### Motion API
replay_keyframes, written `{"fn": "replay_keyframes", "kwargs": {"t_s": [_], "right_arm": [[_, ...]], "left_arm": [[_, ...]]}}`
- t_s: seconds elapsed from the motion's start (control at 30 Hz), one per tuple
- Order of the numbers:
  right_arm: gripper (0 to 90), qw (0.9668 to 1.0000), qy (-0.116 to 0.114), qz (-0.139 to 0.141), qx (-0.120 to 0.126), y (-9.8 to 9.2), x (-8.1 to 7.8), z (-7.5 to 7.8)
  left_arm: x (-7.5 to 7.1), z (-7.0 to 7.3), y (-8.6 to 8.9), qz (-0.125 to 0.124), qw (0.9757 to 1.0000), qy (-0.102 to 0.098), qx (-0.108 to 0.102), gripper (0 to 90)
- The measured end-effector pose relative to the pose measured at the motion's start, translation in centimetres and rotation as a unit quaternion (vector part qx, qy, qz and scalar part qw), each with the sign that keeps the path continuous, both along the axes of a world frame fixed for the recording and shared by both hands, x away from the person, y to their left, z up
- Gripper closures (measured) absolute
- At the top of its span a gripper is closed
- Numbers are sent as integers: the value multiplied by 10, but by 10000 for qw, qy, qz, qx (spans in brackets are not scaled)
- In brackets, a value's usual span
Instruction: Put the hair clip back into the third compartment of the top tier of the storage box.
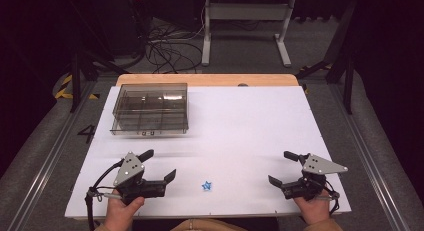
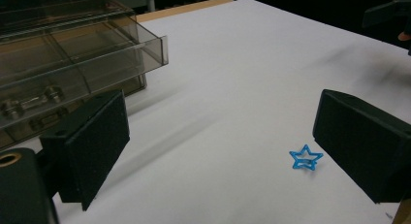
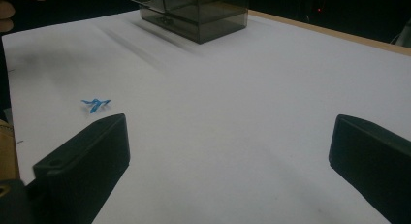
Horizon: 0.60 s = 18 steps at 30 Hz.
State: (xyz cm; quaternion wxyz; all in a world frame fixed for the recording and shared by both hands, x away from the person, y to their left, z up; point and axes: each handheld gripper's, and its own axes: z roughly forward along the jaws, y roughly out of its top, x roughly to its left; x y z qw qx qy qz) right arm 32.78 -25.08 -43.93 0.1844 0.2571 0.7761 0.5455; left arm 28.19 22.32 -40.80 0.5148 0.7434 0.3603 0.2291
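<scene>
Fingers of the left gripper stand spread wide and hold nothing, and the right gripper is likewise spread and empty; the small blue star-shaped wire clip lies flat on the white table sheet, between the two grippers and just beside the left one. To pick the clip cleanly, lower the nearer left gripper until its pads straddle the clip, then close gently, because so thin a piece probably slips. Both hands rest low at the near edge, well apart from the smoked transparent compartment box beyond the clip.
</scene>
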Motion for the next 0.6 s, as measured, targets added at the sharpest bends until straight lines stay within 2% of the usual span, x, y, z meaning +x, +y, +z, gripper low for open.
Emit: {"fn": "replay_keyframes", "kwargs": {"t_s": [0.27,0.33,0.6], "right_arm": [[15,10000,5,4,-11,0,0,0],[15,10000,7,4,-13,0,0,0],[16,10000,-7,14,-7,0,0,0]], "left_arm": [[6,0,-12,-132,9999,61,21,68],[8,1,-15,-177,9998,20,79,68],[13,0,-34,-390,9991,58,158,68]]}}
